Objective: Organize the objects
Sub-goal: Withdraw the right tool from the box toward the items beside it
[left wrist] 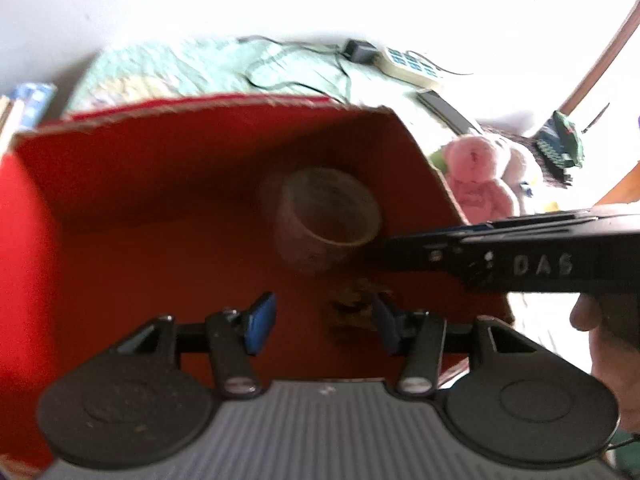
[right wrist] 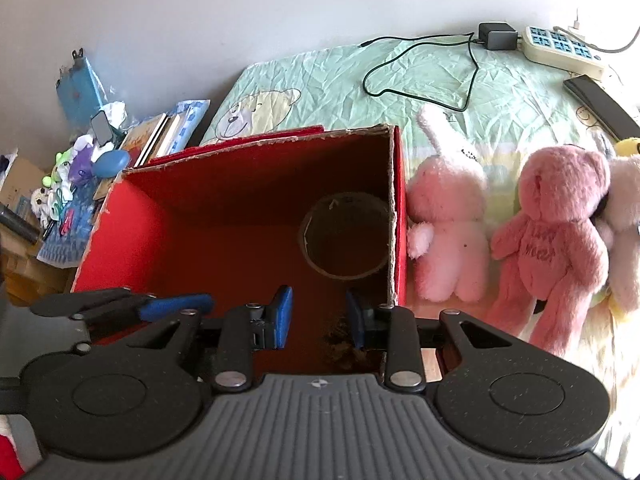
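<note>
A red cardboard box (right wrist: 132,216) stands open on the bed, also in the left wrist view (left wrist: 36,240). A roll of brown tape (right wrist: 344,236) lies inside it at the right, seen too in the left wrist view (left wrist: 328,220). A small brown object (right wrist: 340,340) lies on the box floor near its front. My left gripper (left wrist: 322,322) is open and empty over the box. My right gripper (right wrist: 318,320) is open and empty over the box's near right part. A pale pink plush rabbit (right wrist: 444,216) and a darker pink plush bear (right wrist: 556,240) lie on the bed right of the box.
A white plush (right wrist: 624,224) lies at the far right. A power strip (right wrist: 560,50), black adapter with cable (right wrist: 496,38) and a dark flat device (right wrist: 600,104) lie on the green sheet behind. Books and clutter (right wrist: 80,184) sit left of the bed.
</note>
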The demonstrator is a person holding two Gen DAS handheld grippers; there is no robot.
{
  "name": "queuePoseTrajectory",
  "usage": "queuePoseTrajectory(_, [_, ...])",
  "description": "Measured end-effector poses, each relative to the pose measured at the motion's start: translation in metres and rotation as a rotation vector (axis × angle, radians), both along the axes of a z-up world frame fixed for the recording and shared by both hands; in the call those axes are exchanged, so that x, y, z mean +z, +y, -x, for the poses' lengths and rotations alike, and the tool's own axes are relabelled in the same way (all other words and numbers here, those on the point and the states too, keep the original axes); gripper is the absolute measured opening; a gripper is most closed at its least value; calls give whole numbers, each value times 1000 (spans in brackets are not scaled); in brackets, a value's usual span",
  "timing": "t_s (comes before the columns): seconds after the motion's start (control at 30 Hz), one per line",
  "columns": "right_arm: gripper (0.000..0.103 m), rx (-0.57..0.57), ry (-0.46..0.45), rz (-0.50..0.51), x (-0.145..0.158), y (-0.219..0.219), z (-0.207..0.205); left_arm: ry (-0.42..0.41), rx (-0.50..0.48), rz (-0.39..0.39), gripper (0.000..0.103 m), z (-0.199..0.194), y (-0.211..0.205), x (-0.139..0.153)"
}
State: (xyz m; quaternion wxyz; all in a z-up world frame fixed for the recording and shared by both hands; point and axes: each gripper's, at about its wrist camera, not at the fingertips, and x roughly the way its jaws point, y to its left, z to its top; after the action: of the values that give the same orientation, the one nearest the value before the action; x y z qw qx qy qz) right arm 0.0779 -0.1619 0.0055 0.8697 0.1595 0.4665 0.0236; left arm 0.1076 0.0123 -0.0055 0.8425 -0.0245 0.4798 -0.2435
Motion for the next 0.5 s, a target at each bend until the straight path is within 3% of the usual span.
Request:
queuePoseTrajectory(0.23, [32, -50, -41, 39, 5, 7, 15, -47, 80, -139, 58, 11, 5, 10])
queuePoseTrajectory(0.5, [32, -103, -72, -1, 9, 7, 34, -111, 122, -258, 64, 30, 3, 22])
